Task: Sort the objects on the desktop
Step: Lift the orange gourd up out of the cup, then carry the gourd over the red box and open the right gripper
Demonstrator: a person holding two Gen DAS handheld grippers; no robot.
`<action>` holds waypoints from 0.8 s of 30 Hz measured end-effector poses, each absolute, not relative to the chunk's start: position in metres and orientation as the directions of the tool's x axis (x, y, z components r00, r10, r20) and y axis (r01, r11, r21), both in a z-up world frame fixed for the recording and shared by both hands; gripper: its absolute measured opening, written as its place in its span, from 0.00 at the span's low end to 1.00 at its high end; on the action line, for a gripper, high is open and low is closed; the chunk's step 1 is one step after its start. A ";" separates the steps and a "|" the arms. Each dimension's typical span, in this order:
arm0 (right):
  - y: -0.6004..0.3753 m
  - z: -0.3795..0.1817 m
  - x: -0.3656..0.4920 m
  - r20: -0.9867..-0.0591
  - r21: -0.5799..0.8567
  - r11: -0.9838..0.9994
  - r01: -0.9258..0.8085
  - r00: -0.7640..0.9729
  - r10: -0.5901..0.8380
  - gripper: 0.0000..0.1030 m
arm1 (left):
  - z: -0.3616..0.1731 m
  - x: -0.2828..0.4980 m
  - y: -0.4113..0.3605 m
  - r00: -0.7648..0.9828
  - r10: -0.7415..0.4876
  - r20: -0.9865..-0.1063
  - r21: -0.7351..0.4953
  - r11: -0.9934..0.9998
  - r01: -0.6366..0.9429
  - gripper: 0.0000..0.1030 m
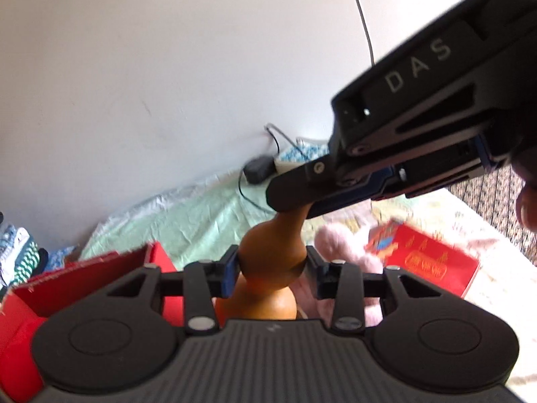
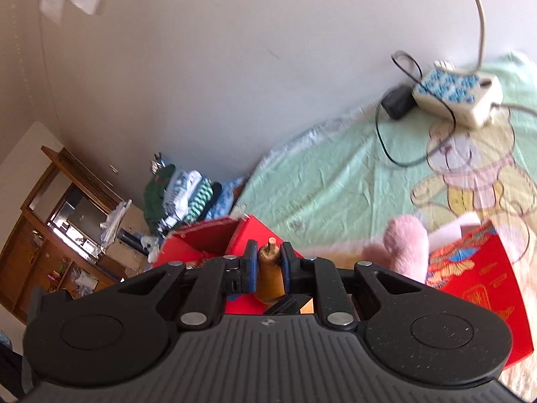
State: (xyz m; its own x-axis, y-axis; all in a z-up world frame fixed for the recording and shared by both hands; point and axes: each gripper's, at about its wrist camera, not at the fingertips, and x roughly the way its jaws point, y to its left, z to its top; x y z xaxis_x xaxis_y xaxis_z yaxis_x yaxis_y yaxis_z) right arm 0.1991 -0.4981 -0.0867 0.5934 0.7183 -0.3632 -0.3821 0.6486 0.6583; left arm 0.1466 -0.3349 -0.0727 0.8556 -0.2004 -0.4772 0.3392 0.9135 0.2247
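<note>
An orange-brown gourd (image 1: pixel 265 245) hangs above the bed sheet, held at two places. My left gripper (image 1: pixel 273 265) is shut on its narrow waist, with blue pads pressing on both sides. My right gripper (image 1: pixel 295 205) reaches in from the upper right and is shut on the thin neck. In the right wrist view the right gripper (image 2: pixel 268 262) clamps that neck of the gourd (image 2: pixel 268 278), with the stub of the stem poking out above the pads. An open red box (image 1: pixel 100 275) (image 2: pixel 214 235) stands just left of the gourd.
A pink plush toy (image 2: pixel 406 245) and a red printed packet (image 2: pixel 480 288) lie to the right on the green cartoon sheet (image 2: pixel 335 174). A power strip (image 2: pixel 459 97) and a black adapter (image 2: pixel 397 100) sit by the wall. Folded clothes (image 2: pixel 181 194) are stacked at the left.
</note>
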 end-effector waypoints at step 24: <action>-0.308 -0.028 0.200 -0.614 0.407 0.786 -0.464 0.498 0.612 0.15 | -0.055 0.156 -0.157 0.699 -0.418 -0.581 -0.170 0.902 0.397 0.38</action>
State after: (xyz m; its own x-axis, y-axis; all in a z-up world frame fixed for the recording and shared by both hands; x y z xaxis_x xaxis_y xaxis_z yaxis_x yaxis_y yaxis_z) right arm 0.2001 -0.3084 -0.0281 0.4983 0.6122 -0.6139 -0.4644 0.7864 0.4073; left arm 0.1555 -0.1573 -0.0549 0.6987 -0.4177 -0.5808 0.3975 0.9017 -0.1703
